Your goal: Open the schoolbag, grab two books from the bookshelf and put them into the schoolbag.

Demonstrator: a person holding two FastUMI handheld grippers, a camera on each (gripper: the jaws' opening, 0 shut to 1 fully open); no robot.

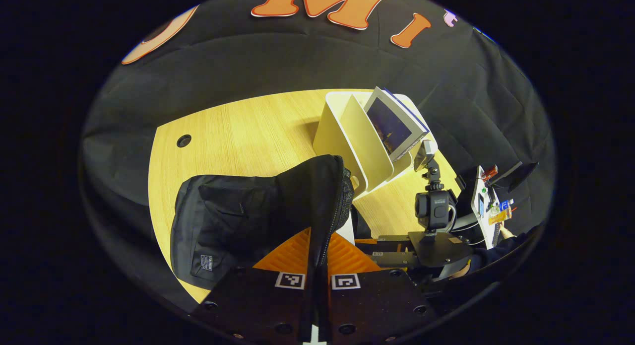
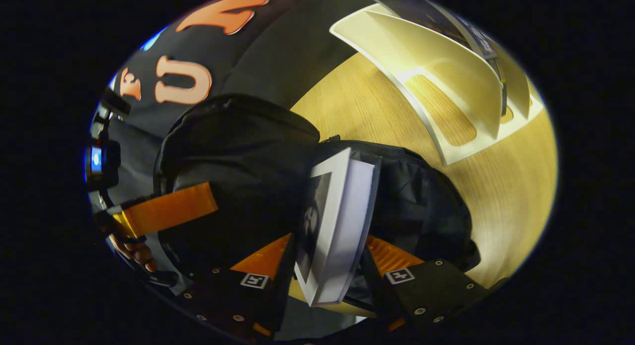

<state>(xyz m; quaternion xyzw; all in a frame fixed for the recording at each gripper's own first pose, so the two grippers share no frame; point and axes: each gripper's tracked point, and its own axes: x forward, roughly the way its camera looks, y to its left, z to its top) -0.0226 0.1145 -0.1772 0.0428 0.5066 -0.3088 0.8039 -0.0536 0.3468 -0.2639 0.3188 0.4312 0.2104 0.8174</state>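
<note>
A black schoolbag (image 1: pixel 223 221) lies on the wooden table. My left gripper (image 1: pixel 320 245) is shut on the bag's zipper edge (image 1: pixel 337 201) and holds that flap raised. My right gripper (image 2: pixel 330 258) is shut on a book (image 2: pixel 342 221) with a dark cover and white pages; the book's far end is at the schoolbag's (image 2: pixel 238 151) open mouth. The cream bookshelf (image 1: pixel 347 136) stands behind the bag with another book (image 1: pixel 394 124) leaning in it. In the left gripper view the right gripper (image 1: pixel 392 250) sits low at the right, partly behind the flap.
The table (image 1: pixel 238 131) has a round cable hole (image 1: pixel 183 140) at its far left. The bookshelf (image 2: pixel 446 87) is close above the bag in the right gripper view. One of the left gripper's fingers (image 2: pixel 168 208) and a hand (image 2: pixel 131 248) are at the left. A cluttered desk (image 1: pixel 488 206) stands beyond the table.
</note>
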